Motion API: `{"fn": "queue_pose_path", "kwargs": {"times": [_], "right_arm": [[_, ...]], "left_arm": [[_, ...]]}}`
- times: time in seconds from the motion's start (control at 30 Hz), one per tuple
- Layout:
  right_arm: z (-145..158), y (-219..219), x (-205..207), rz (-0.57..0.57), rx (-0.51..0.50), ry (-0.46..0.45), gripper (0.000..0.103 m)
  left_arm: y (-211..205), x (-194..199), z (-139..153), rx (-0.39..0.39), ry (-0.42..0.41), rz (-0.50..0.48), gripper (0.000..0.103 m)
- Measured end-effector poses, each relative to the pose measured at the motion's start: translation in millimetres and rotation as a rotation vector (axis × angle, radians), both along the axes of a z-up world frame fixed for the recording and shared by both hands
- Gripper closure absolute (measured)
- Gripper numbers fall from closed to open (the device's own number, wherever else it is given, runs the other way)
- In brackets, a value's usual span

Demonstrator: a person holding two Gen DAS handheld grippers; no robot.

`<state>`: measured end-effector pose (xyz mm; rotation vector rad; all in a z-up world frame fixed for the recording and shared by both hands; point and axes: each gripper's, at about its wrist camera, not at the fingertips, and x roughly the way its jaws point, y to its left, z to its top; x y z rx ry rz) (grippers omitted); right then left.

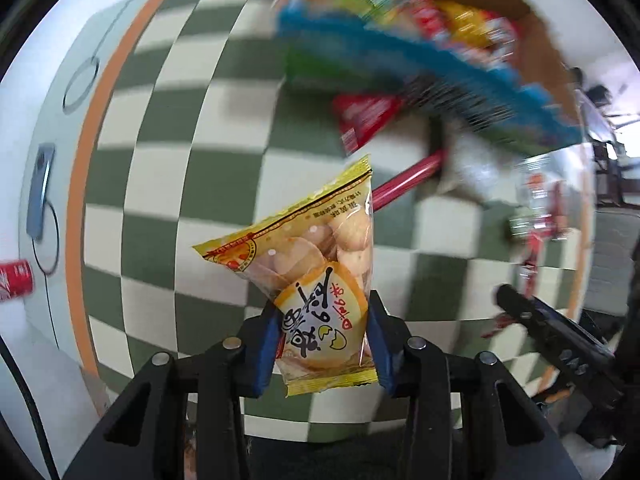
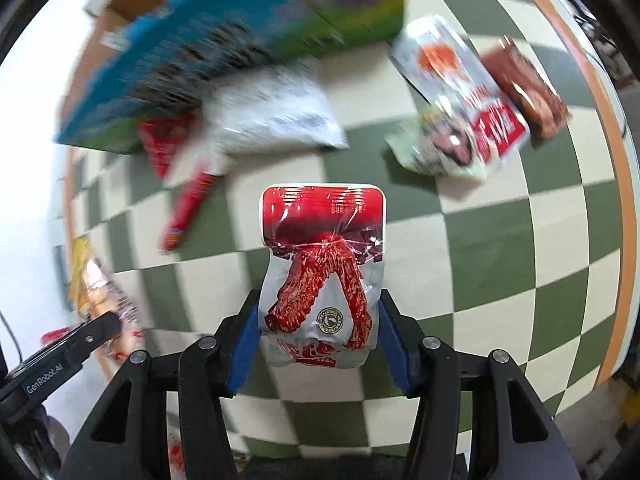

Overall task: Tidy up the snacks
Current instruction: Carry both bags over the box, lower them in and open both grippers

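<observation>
— Left wrist view first: what do you have?
— I see my left gripper [image 1: 322, 344] clamped on a yellow clear-windowed biscuit packet [image 1: 316, 280], held above the green-and-cream checkered cloth [image 1: 168, 184].
— And the right?
— My right gripper [image 2: 316, 340] grips a silver-and-red meat snack pouch [image 2: 322, 272]; a blurred blue-sided cardboard box [image 2: 224, 48] lies beyond, other snack packs beside it.
</observation>
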<state>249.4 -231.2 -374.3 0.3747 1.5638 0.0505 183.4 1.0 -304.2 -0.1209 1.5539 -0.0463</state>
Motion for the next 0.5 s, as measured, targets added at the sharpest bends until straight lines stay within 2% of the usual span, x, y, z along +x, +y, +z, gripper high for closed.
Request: {"fn": "queue_pose_path", "kwargs": {"times": [0.07, 0.2, 0.27, 0.37, 0.5], "right_arm": [[20, -8, -1, 0.025, 0.026, -0.042, 0.046], [80, -12, 22, 0.06, 0.083, -0.132, 0.046], [97, -18, 25, 0.07, 0.101, -0.166, 0.046], [125, -21, 52, 0.077, 0.118, -0.218, 0.046], [153, -33, 100, 0.089, 0.082, -0.286, 0.046]], "left_arm": [[-3, 19, 29, -0.026, -0.052, -0.029, 0.066], [-21, 64, 78, -0.088, -0.124, -0.079, 0.066], [-28, 87, 91, -0.092, -0.15, -0.103, 0.066], [-35, 121, 109, -0.083, -0.181, -0.126, 0.066], [-37, 183, 114, -0.052, -0.187, -0.139, 0.066]]}}
